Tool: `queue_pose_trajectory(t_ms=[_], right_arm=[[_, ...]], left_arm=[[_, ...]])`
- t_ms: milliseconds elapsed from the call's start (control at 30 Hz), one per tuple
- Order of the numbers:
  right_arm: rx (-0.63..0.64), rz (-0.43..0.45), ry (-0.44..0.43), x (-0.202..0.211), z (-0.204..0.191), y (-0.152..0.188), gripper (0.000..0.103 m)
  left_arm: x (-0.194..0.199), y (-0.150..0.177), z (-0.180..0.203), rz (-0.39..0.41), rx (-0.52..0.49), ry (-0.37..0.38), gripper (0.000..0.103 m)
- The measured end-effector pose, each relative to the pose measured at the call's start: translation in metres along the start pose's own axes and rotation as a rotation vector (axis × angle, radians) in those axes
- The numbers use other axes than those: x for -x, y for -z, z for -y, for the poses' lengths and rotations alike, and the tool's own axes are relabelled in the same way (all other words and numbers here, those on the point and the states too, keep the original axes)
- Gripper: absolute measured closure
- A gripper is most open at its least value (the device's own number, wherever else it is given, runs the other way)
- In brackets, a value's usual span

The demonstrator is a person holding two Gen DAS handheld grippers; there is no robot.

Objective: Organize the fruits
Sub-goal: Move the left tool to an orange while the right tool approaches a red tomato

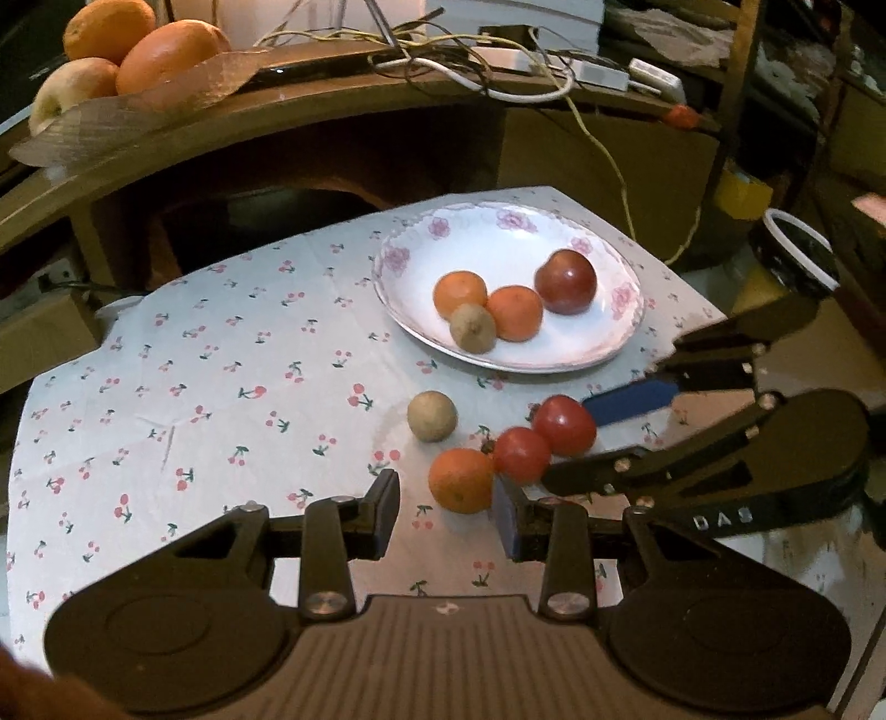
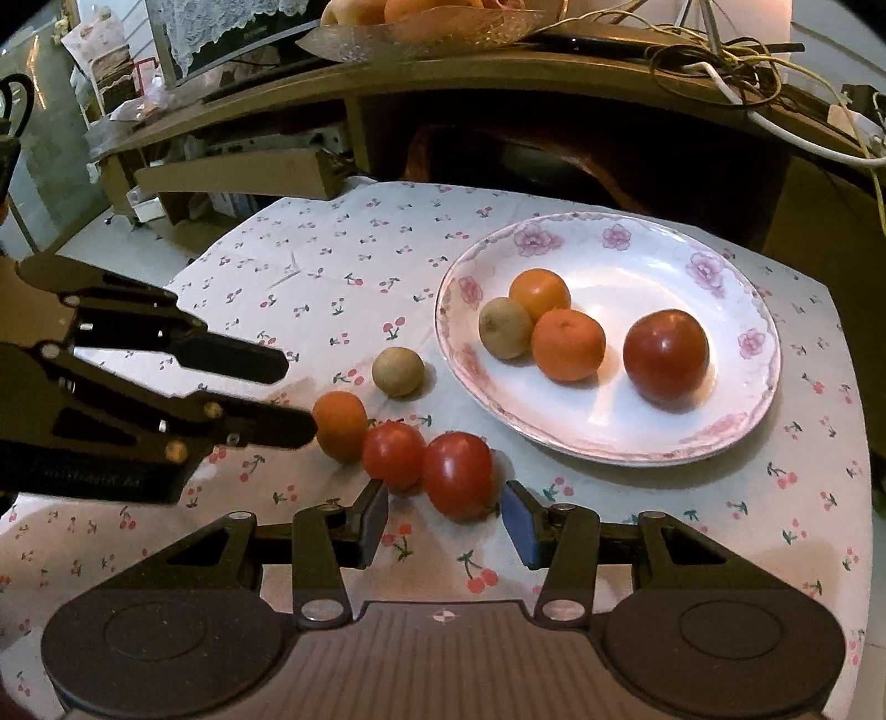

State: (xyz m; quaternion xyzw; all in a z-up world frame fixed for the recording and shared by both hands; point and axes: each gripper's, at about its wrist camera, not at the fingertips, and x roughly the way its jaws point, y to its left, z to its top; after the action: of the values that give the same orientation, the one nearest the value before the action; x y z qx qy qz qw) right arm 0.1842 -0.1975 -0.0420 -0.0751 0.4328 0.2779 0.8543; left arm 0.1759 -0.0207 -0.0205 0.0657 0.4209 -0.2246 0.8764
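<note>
A table under a white cloth printed with small cherries fills both views. Behind it stands a dark wooden desk with tangled cables and a tray of large oranges on top.

On the far right part of the cloth sits a white plate with pink flowers round its rim. It holds four fruits: two mandarins, a kiwi and a dark red tomato, the first three touching one another.

Four more fruits lie loose on the cloth, just in front of the plate. A kiwi sits alone. Nearer the cameras, a mandarin, a small tomato and a large tomato touch in a row.

The right gripper is low over the cloth with its jaws apart, the large tomato just ahead of the gap and not yet between the pads. The left gripper is also spread, empty, with the mandarin just ahead of it and close to its right finger.

Judging by this, the sorting is about half done, and the step in hand looks like an approach to pick up loose fruit. The right gripper would need to move forward round the large tomato, close gently since it may bruise, then lift without nudging its neighbour away.
</note>
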Motion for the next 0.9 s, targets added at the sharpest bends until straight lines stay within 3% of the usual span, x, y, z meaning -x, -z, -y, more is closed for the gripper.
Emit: queue_pose_trajectory(t_ms=[167,300,900], right_arm=[[0.024,0.006,-0.011,-0.001,-0.001,0.000,0.059],[0.014,-0.004,-0.011,0.000,0.001,0.000,0.076],[0.034,-0.049,-0.023,0.008,-0.003,0.007,0.077]], left_arm=[[-0.007,0.003,0.002,-0.014,-0.021,0.019,0.061],[-0.013,0.003,0.003,-0.011,-0.031,0.024,0.061],[-0.030,0.001,-0.004,0.017,-0.039,-0.030,0.061]])
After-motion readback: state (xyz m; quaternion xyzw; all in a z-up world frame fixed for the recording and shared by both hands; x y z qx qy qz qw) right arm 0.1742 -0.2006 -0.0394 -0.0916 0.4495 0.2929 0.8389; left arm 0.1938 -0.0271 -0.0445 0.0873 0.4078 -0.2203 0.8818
